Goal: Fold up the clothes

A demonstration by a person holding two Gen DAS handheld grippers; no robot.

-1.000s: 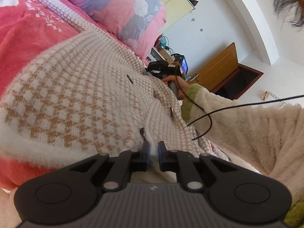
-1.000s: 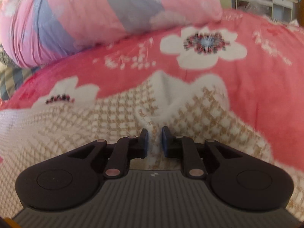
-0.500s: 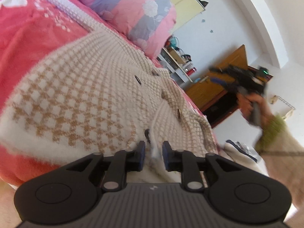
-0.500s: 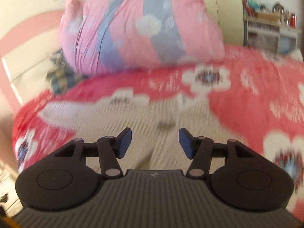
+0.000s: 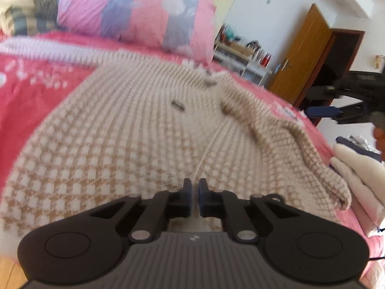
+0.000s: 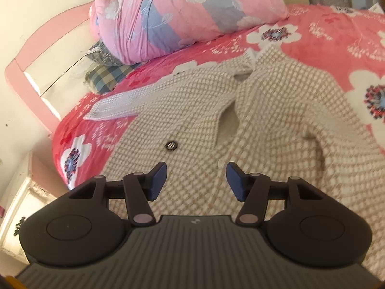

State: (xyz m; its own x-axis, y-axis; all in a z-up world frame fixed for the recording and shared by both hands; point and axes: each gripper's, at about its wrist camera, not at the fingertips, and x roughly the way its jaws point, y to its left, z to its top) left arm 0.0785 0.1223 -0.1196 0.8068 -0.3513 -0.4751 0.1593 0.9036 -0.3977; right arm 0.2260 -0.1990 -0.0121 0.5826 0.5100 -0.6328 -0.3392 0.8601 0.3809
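Observation:
A cream and tan checked knit cardigan [image 5: 120, 132] lies spread front-up on the pink flowered bedspread [image 6: 336, 36]. Its neckline is at the far end, and one sleeve [image 6: 115, 106] stretches out to the left. A dark button [image 6: 171, 145] sits on its front. My left gripper [image 5: 195, 187] hovers just above the near hem. Its jaws are shut and I see no cloth pinched between them. My right gripper [image 6: 196, 180] hangs open above the cardigan's front, holding nothing. The picture in the left wrist view is blurred.
A pink and blue bundled quilt [image 6: 180, 12] and a checked pillow [image 6: 105, 77] lie at the head of the bed by the pink headboard [image 6: 36, 60]. A shelf unit [image 5: 240, 53] and a wooden door [image 5: 305, 55] stand beyond the bed. Cream fluffy fabric [image 5: 356, 168] sits at the right edge.
My right gripper let go of the cardigan's collar, opened wide and drew back and up. My left gripper released the hem, rose a little, rolled and shut again.

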